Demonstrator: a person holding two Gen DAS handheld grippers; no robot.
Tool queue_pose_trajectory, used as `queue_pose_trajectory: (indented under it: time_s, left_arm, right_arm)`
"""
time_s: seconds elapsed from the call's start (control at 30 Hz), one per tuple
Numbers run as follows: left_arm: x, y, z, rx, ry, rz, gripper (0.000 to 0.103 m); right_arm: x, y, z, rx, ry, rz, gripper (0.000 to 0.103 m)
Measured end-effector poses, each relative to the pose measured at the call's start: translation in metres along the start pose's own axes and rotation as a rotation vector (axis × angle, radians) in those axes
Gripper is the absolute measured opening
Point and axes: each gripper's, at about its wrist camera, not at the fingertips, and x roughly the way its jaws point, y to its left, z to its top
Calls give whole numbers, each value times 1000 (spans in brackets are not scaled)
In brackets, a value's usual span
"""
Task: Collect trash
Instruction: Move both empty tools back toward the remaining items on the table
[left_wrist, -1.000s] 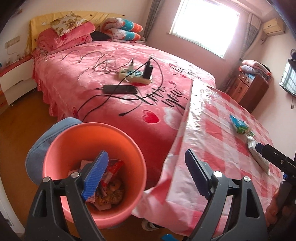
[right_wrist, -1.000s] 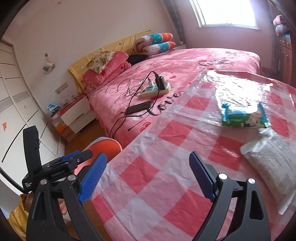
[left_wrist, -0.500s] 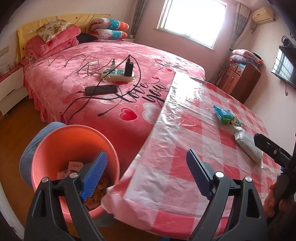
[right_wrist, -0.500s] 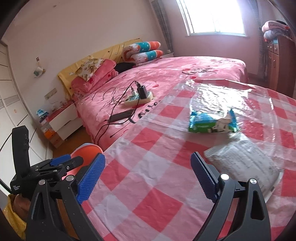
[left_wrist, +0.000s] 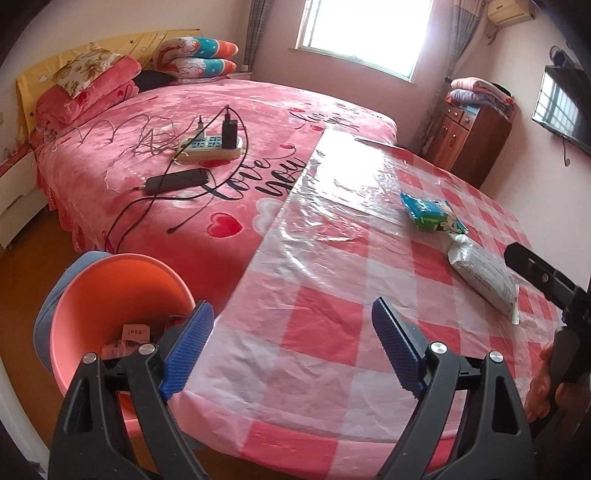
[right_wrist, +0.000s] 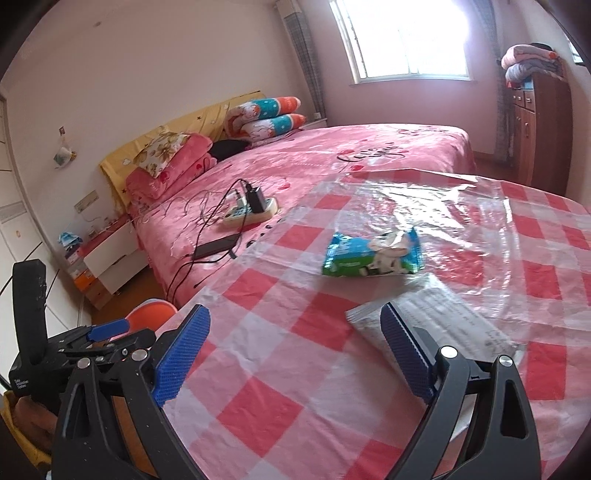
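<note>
The left gripper hangs over the near edge of the desk, fingers wide and holding nothing; its left finger overlaps the orange bin, which stands on the floor just beside the desk edge with scraps inside. The right gripper is also spread wide and bare above the checked cloth, its right finger over the near end of the white packet. Beyond lies the green wrapper, with open cloth around both. The bed borders the desk's left edge.

Left gripper is held level, jaws spread wide, nothing gripped. Right gripper likewise spread, nothing gripped.
</note>
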Motion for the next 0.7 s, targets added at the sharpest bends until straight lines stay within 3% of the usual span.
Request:
queue_pose_trajectory:
  time_s: [0.7]
  left_arm:
    - [18,-70,-4,111,60,-27,88]
  right_arm:
    - [-16,-65,6,61,-49,-121,94]
